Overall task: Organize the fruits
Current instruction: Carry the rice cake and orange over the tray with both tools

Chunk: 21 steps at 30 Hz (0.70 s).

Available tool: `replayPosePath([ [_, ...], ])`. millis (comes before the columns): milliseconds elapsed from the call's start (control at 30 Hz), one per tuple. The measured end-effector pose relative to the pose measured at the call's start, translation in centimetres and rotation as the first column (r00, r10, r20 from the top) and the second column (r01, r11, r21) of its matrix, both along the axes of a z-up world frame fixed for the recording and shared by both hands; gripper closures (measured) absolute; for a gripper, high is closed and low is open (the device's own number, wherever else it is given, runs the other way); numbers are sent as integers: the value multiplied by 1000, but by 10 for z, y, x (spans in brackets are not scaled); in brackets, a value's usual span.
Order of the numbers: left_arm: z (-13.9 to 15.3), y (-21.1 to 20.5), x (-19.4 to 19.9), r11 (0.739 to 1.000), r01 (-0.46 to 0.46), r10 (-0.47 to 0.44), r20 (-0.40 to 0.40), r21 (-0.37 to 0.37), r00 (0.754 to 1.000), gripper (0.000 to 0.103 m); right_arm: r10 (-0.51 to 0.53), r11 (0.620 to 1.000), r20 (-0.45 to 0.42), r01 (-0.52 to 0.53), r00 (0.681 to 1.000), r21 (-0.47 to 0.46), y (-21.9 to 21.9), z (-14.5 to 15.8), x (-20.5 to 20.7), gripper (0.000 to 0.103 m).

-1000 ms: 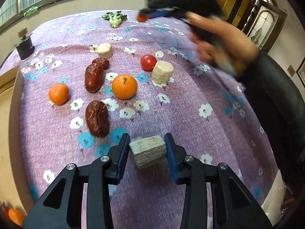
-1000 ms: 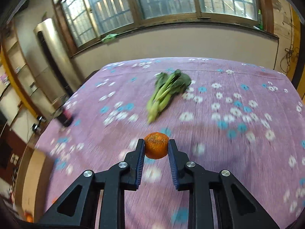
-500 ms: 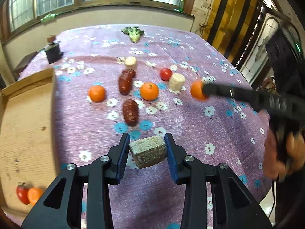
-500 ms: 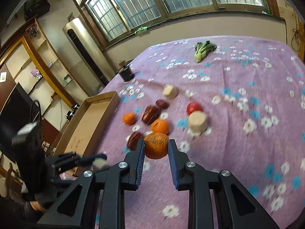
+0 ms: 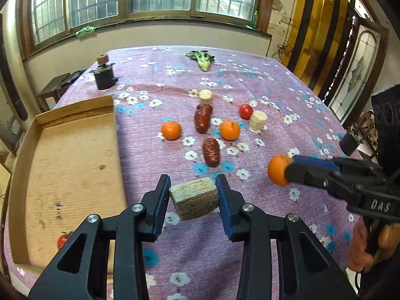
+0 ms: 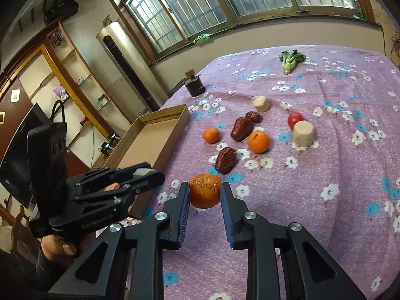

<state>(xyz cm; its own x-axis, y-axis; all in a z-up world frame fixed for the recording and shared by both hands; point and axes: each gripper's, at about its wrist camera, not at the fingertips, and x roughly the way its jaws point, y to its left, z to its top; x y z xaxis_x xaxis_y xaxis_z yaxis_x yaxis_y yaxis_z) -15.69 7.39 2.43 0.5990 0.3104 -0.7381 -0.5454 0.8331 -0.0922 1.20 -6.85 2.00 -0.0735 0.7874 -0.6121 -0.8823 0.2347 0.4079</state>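
My left gripper [image 5: 192,196] is shut on a beige straw-like block [image 5: 193,198], held above the purple flowered tablecloth beside the cardboard tray [image 5: 67,165]. It also shows in the right wrist view [image 6: 142,173]. My right gripper [image 6: 204,196] is shut on an orange [image 6: 205,193], held over the table's near part; that orange also shows in the left wrist view [image 5: 277,170]. On the cloth lie two oranges [image 5: 171,130] [image 5: 229,130], a tomato [image 5: 245,110] and red dates [image 5: 211,152] [image 5: 202,119]. A tomato [image 5: 62,240] lies in the tray's near corner.
Two beige cylinders [image 5: 258,120] [image 5: 205,96] stand among the fruit. A green leafy vegetable [image 5: 203,58] lies at the far edge. A dark holder with a cork-like top [image 5: 103,75] stands far left. The tray's walls rise at the table's left edge.
Both grippers have pulled back and up from the table with their loads. The right gripper with the orange has swung from the far side to the near right.
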Motion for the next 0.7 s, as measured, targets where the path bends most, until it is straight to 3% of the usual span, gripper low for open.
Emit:
replayPosePath([
  [700,-5,32,-40,996,-90,90,10,-19,996,68,107,994,18,-106,994,-19,32,2,-52,78],
])
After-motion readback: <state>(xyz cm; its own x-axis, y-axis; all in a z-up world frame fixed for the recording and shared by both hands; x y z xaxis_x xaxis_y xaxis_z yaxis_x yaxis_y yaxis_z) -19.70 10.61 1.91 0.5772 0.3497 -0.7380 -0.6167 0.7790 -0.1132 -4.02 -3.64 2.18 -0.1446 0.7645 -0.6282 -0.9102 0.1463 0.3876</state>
